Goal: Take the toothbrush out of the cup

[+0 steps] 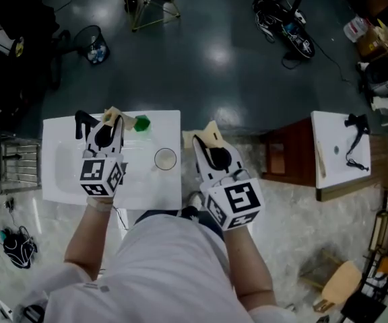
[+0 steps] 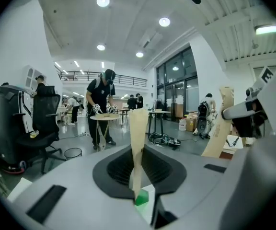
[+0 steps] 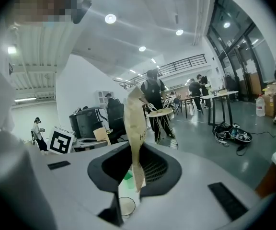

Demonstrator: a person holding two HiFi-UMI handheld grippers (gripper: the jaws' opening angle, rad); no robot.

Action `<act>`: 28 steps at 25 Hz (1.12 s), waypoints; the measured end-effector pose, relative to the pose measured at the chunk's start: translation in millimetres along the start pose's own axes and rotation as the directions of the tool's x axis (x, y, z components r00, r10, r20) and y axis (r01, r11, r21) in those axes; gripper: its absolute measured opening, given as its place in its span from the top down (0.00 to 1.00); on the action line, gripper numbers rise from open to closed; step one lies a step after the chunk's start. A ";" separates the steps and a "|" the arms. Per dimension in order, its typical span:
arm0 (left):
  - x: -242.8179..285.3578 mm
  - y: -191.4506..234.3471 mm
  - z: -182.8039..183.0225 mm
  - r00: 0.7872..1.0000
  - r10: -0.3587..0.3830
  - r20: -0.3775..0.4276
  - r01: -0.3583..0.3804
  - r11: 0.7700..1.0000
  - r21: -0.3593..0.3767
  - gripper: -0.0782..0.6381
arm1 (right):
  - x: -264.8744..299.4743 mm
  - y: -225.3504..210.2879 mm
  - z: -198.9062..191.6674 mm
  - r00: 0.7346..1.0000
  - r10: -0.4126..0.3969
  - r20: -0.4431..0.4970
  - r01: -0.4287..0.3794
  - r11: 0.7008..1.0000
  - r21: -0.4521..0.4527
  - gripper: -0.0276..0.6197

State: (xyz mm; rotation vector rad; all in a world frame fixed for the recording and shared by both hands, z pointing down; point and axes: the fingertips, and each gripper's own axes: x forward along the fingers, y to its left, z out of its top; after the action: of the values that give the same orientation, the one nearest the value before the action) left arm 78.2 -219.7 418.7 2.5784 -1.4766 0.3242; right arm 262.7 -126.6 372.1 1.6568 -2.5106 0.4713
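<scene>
White counter (image 1: 147, 188), cup (image 1: 166, 159) upright.

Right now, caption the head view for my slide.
Left gripper and right gripper, both shut, at a white basin bearing a clear cup.

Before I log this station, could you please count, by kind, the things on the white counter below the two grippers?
Black faucet: 1
Clear cup: 1
Green object: 1
Total: 3
</scene>
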 end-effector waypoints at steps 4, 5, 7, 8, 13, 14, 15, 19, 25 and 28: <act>-22.5 8.5 21.3 1.000 0.020 0.022 -0.019 0.999 -0.026 0.82 | 8.8 6.2 9.1 0.999 0.037 0.009 -0.037 0.999 -0.013 0.87; -28.2 9.0 26.8 0.999 0.023 0.027 -0.022 0.999 -0.030 0.82 | 9.9 7.4 11.2 0.999 0.046 0.009 -0.046 0.999 -0.016 0.87; -41.5 12.5 37.2 0.999 0.032 0.034 -0.031 0.999 -0.032 0.82 | 13.7 12.7 16.5 0.998 0.063 0.010 -0.063 0.998 -0.022 0.87; -48.8 16.4 42.3 0.998 0.041 0.038 -0.039 0.999 -0.034 0.82 | 17.3 16.7 19.9 0.997 0.076 0.011 -0.075 0.997 -0.027 0.87; -83.4 28.3 57.9 0.995 0.078 0.062 -0.074 0.995 -0.063 0.82 | 32.8 33.6 31.4 0.987 0.160 0.020 -0.158 0.986 -0.048 0.87; -89.8 29.0 58.9 0.994 0.085 0.064 -0.081 0.994 -0.067 0.82 | 33.9 36.4 31.8 0.985 0.174 0.018 -0.173 0.984 -0.052 0.87; -96.4 30.2 59.7 0.993 0.093 0.067 -0.089 0.993 -0.073 0.82 | 35.1 39.5 32.3 0.982 0.186 0.016 -0.185 0.981 -0.056 0.87; -123.2 40.9 61.4 0.988 0.132 0.084 -0.123 0.986 -0.110 0.82 | 41.7 56.5 31.6 0.972 0.235 0.012 -0.234 0.969 -0.075 0.87; -148.9 49.9 60.2 0.979 0.181 0.096 -0.167 0.976 -0.137 0.82 | 46.9 76.3 28.5 0.959 0.282 -0.007 -0.282 0.956 -0.080 0.87; -157.4 52.5 56.5 0.975 0.199 0.100 -0.183 0.971 -0.155 0.82 | 48.1 82.3 24.8 0.954 0.300 -0.016 -0.300 0.950 -0.084 0.87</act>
State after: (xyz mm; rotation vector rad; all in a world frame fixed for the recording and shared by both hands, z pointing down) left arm -38.2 -128.8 324.3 2.3823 -1.7249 0.0870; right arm 170.5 -146.9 343.9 1.2472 -2.7504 0.3832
